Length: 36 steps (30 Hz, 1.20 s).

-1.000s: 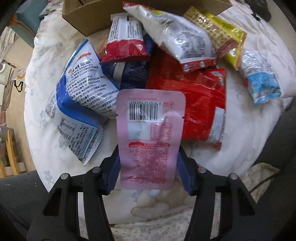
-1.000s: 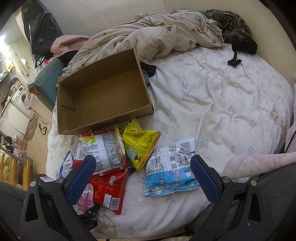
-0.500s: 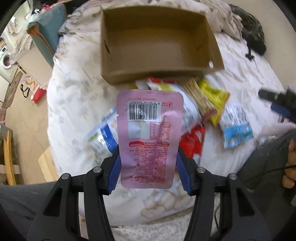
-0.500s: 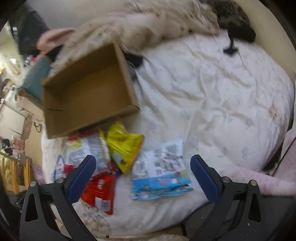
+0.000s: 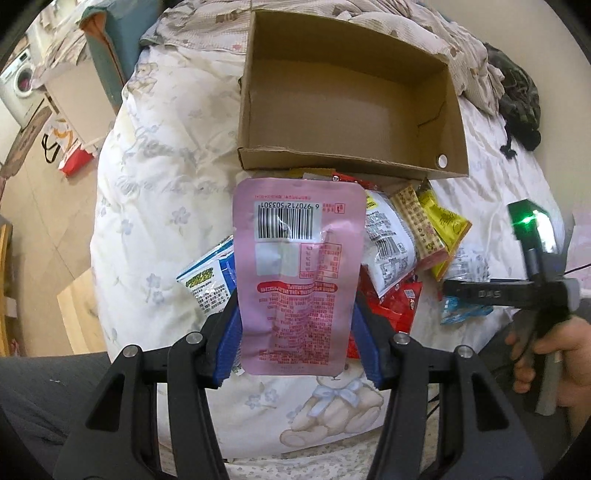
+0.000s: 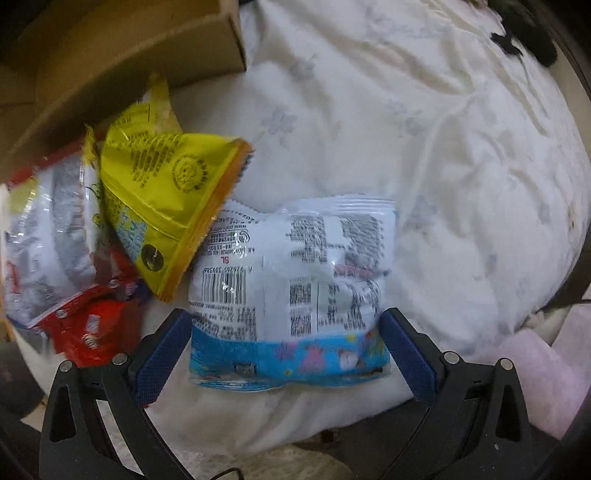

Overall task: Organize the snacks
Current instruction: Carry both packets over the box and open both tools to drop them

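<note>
My left gripper [image 5: 295,332] is shut on a pink snack pouch [image 5: 297,269] and holds it in the air above the bed, short of the open cardboard box [image 5: 351,92]. The box looks empty. Several snack packs lie in a pile in front of the box, among them a yellow pack [image 6: 166,188], a red pack [image 6: 92,328] and a white and blue pack [image 6: 291,291]. My right gripper [image 6: 288,350] is open and low over the bed, its fingers on either side of the white and blue pack. It also shows in the left wrist view [image 5: 517,295].
The snacks lie on a white floral bedsheet [image 6: 424,129]. A crumpled quilt [image 5: 424,22] and dark clothes [image 5: 517,88] lie behind the box. The bed edge drops off to the left, with a floor and a washing machine [image 5: 18,85] beyond.
My left gripper has risen further with the pink pouch, bringing the whole box into view. My right gripper has dropped down and forward, so that its fingers now flank the white and blue pack.
</note>
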Available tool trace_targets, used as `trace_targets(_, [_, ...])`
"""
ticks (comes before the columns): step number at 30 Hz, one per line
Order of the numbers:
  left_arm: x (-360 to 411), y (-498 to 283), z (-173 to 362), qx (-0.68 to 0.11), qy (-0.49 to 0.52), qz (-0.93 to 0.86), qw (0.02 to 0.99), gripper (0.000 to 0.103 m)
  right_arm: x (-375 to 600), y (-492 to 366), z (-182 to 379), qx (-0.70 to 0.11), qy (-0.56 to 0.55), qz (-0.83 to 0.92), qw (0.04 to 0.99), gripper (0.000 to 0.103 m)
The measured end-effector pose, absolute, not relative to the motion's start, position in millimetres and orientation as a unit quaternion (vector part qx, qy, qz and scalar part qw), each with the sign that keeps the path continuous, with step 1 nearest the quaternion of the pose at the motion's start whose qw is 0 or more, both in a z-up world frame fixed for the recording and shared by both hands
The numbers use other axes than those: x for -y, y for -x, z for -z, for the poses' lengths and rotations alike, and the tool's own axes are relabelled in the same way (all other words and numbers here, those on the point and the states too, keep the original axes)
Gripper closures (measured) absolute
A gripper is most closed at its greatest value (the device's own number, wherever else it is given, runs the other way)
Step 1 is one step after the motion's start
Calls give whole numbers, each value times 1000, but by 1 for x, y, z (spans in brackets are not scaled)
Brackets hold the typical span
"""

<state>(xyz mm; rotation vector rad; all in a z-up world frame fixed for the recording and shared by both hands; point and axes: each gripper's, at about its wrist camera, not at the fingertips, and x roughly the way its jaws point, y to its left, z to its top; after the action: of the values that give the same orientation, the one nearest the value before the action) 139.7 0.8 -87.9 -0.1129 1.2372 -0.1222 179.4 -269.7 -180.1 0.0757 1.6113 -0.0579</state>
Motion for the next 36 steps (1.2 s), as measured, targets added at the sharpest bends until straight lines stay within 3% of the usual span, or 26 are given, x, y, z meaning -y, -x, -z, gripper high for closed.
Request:
trace_targets(5, [1,-141,87,-578,61,63,812,52,267,-181,186,-724,-29,31,688,1])
trace_targets(7, [1,-141,85,-575,62,65,813,52,267,-179,181,-720,-25,33,693,15])
trace_targets(10, [2,-141,84,-572,60,66,815,52,272,-175,167,-717,-38,31,695,20])
trace_targets(16, [2,-142,80,-567,64,66,818,52,294,-159,125,-698,-52,46,712,21])
trace_targets(25, [-5,-145,72,-550,63,44,832,52,304,-150,23,-594,-57,7,802,24])
trace_targets(36, [-8,-176,41,-524,49,23,850,52,273,-178,-4,-480,-109,-90,866,24])
